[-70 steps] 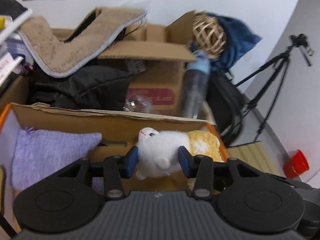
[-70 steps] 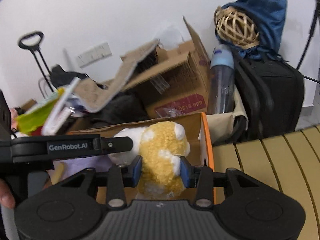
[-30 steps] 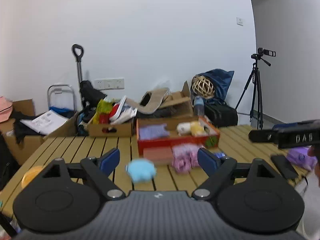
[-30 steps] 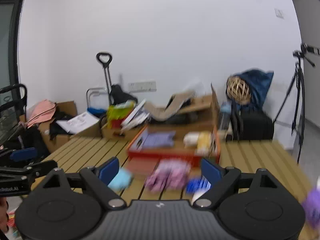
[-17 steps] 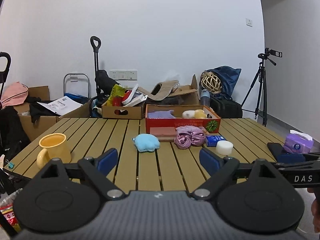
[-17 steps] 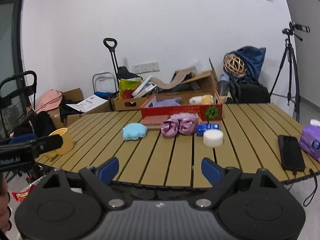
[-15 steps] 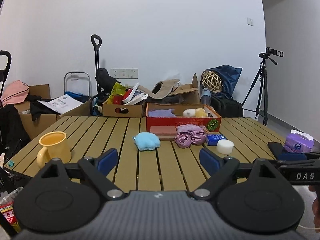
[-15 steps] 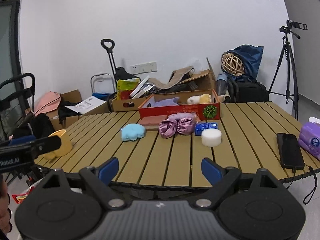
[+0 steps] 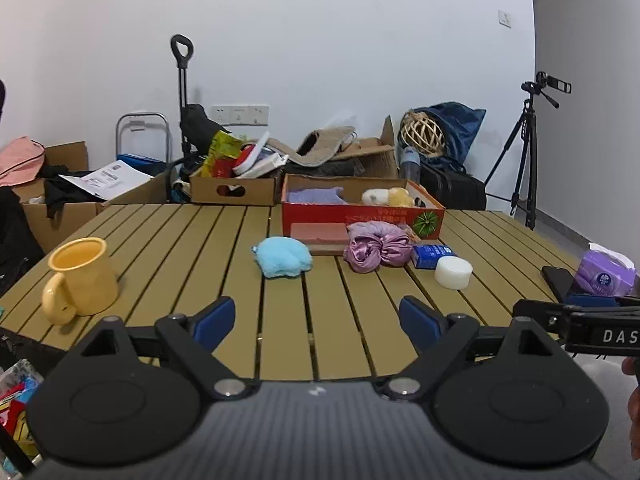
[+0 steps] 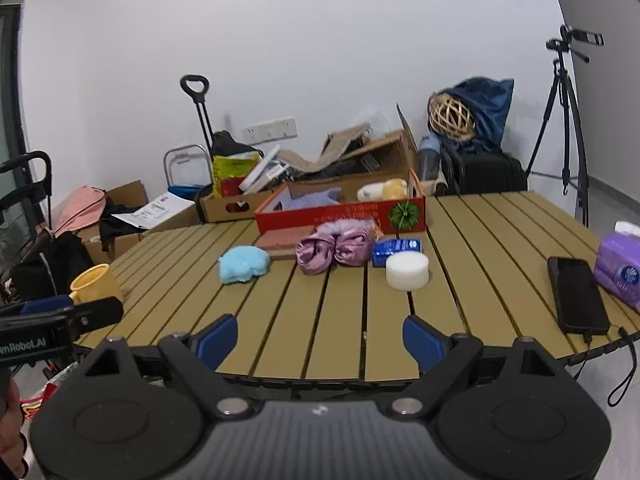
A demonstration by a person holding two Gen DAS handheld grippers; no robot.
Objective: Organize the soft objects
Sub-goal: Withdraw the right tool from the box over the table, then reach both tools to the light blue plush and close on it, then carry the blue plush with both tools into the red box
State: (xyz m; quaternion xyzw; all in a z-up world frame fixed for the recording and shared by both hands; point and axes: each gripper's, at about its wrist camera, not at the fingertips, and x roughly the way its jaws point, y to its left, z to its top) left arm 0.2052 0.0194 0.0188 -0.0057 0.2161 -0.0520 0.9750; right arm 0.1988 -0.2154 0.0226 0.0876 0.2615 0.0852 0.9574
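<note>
A red cardboard box (image 9: pixel 360 213) (image 10: pixel 340 216) stands at the far side of the slatted table and holds a lilac cloth (image 9: pixel 316 195), a white plush (image 9: pixel 374 197) and a yellow plush (image 9: pixel 400 197). In front of the box lie a light blue fluffy cloth (image 9: pixel 283 257) (image 10: pixel 244 264) and a bundled pink satin cloth (image 9: pixel 376 246) (image 10: pixel 334 246). My left gripper (image 9: pixel 316 322) is open over the near table edge, nothing between its fingers. My right gripper (image 10: pixel 318 340) is open too and holds nothing, set back at the near edge.
A yellow mug (image 9: pixel 80 276) stands near left. A white round puck (image 9: pixel 453 273), a small blue box (image 9: pixel 432 251), a black phone (image 10: pixel 576 294) and a purple tissue pack (image 10: pixel 620 274) lie to the right. A flat pink slab (image 9: pixel 320 234) lies against the box. Clutter and a tripod (image 9: pixel 520 152) stand beyond the table.
About two seconds ago each gripper was shut on a plush over the red box. Both have let go, pulled back to the near edge, then sunk slightly.
</note>
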